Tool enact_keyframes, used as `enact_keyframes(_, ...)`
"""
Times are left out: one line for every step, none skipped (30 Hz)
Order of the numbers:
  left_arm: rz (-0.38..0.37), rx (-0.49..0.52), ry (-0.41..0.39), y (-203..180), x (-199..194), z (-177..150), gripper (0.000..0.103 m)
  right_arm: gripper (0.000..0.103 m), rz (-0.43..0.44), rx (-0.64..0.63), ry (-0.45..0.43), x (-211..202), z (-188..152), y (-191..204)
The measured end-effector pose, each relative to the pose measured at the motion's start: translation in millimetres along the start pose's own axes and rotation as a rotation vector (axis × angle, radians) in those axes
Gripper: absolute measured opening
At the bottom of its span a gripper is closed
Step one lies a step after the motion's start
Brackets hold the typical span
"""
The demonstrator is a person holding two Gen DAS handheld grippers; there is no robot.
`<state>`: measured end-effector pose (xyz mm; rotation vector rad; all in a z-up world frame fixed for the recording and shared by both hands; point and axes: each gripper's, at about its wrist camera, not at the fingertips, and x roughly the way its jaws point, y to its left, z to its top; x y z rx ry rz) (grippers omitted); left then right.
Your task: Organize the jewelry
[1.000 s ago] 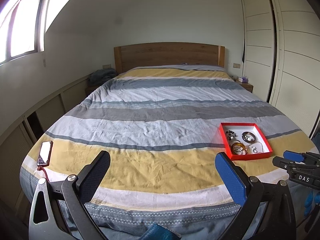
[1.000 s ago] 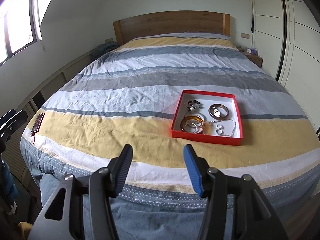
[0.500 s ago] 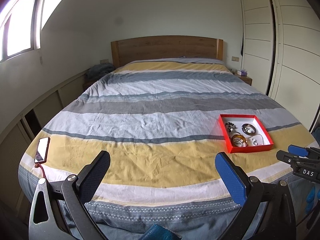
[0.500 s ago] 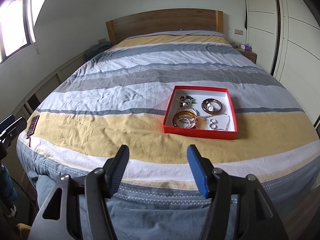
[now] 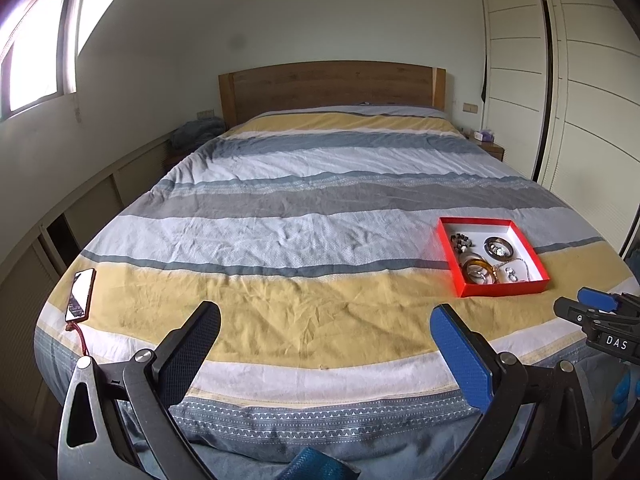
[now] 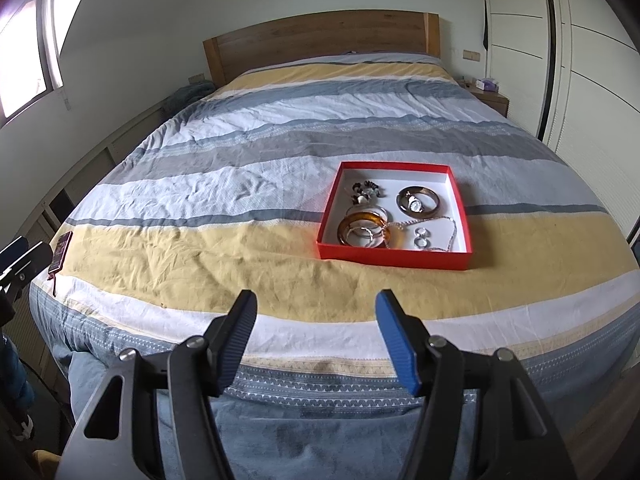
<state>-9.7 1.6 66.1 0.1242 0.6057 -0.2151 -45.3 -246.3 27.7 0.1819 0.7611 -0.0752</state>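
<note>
The shallow red cardboard tray [image 6: 394, 256] of bangles and chains lies on the striped bed [image 6: 200, 264], beyond the right tool [image 6: 314, 310], whose empty jaws have just been widening; the left tool [image 5: 324, 330] gapes empty.

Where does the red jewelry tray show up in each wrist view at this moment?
Left wrist view: the red tray lies right of centre on the bed's yellow stripe, beyond the right tongs.
Right wrist view: the tray lies just right of centre, straight ahead of the open right tongs.
Shared landmark: the wooden headboard at the far end of the bed.
</note>
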Motion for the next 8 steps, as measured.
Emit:
enact_keyframes(0.0,0.004,0.0,-1.2,0.2,-0.4,0.103,0.06,-0.001,-0.001,0.001,0.5,-0.2,-0.2)
enact_keyframes(-0.003,0.007,0.001,-2.3,0.7,-0.7,0.103,0.06,-0.002,-0.001,0.002,1.1,-0.5,-0.3)
enact_keyframes(-0.004,0.007,0.002,-2.6,0.8,-1.1,0.103,0.06,-0.002,-0.001,0.003,1.5,-0.3,-0.5)
enact_keyframes(-0.005,0.007,0.002,-3.0,1.3,-1.3,0.103,0.06,-0.002,-0.002,0.002,1.6,-0.2,-0.4)
enact_keyframes(-0.006,0.006,0.002,-2.8,1.2,-1.6,0.103,0.06,-0.004,-0.003,0.003,2.2,-0.6,-0.2)
enact_keyframes(-0.007,0.003,0.003,-2.5,1.8,-1.8,0.103,0.06,-0.004,-0.003,0.004,2.4,-0.7,-0.3)
enact_keyframes(-0.005,0.005,0.003,-2.7,1.4,-1.7,0.103,0.06,-0.004,-0.004,0.006,3.3,-1.1,-0.3)
enact_keyframes(-0.005,0.004,0.003,-2.7,1.5,-2.0,0.103,0.06,-0.004,-0.004,0.008,4.0,-1.7,-0.1)
